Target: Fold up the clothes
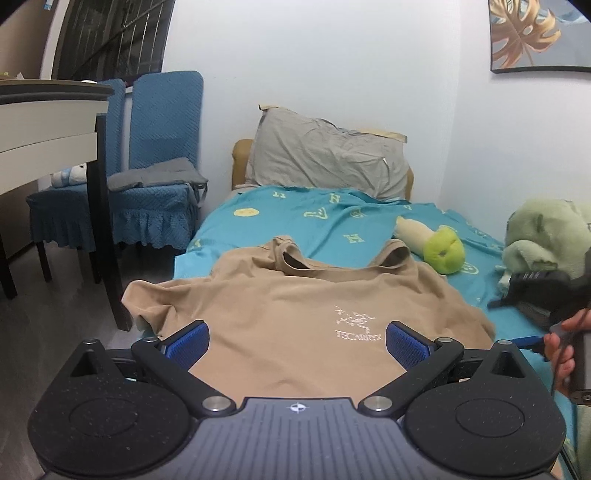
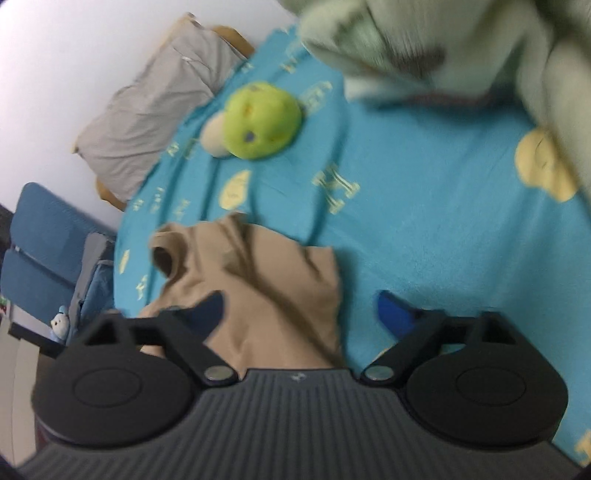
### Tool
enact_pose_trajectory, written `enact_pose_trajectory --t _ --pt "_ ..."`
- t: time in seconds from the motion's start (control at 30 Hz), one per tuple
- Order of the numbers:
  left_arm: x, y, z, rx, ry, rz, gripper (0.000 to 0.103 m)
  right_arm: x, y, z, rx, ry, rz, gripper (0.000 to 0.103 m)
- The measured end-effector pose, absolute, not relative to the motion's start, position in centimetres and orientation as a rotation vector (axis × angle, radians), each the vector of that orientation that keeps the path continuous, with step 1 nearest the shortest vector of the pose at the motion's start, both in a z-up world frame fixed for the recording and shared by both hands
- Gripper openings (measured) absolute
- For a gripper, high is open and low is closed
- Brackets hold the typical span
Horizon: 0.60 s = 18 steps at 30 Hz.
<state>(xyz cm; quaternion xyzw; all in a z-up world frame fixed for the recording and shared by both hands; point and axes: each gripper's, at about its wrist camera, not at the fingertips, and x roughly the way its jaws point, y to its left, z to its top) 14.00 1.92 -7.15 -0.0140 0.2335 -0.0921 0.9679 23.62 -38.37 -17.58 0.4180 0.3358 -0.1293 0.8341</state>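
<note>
Left gripper (image 1: 297,341) hovering spread over tan T-shirt (image 1: 295,306) | right gripper (image 2: 299,308) gaping, pinching nothing, above shirt edge | shirt lying on teal bedsheet (image 1: 332,218)

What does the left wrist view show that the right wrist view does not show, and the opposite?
Only the left wrist view shows the white logo on the tan shirt, the wall picture, the white desk and a hand beside the open left gripper. Only the right wrist view shows the open right gripper over the shirt's edge. Both show the shirt, the grey pillow, the green plush toy and the blue chairs.
</note>
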Motion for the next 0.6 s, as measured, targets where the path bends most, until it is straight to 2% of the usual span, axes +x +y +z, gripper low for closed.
enact_pose_trajectory --t 0.07,0.1,0.13,0.2,0.43,0.6 --pt "14.4 2.0 -7.5 -0.035 0.476 -0.184 0.103 24.7 -38.4 -19.1 0.888 0.723 -0.268 0.067" --pt "14.5 2.0 -7.6 -0.037 0.480 -0.182 0.103 25.0 -38.1 -19.6 0.870 0.723 -0.270 0.057" --pt "14.7 2.0 -7.7 -0.038 0.485 -0.181 0.103 25.2 -37.8 -19.5 0.825 0.704 -0.283 0.038" --pt "15.0 2.1 -8.0 -0.042 0.494 -0.178 0.103 25.7 -37.3 -19.0 0.750 0.691 -0.268 0.007" --pt "15.3 2.2 -8.4 -0.051 0.507 -0.187 0.103 25.3 -37.4 -13.2 0.599 0.496 -0.346 0.006" --pt "15.3 2.1 -8.7 -0.034 0.515 -0.184 0.103 24.7 -40.2 -13.5 0.563 0.502 -0.441 0.006"
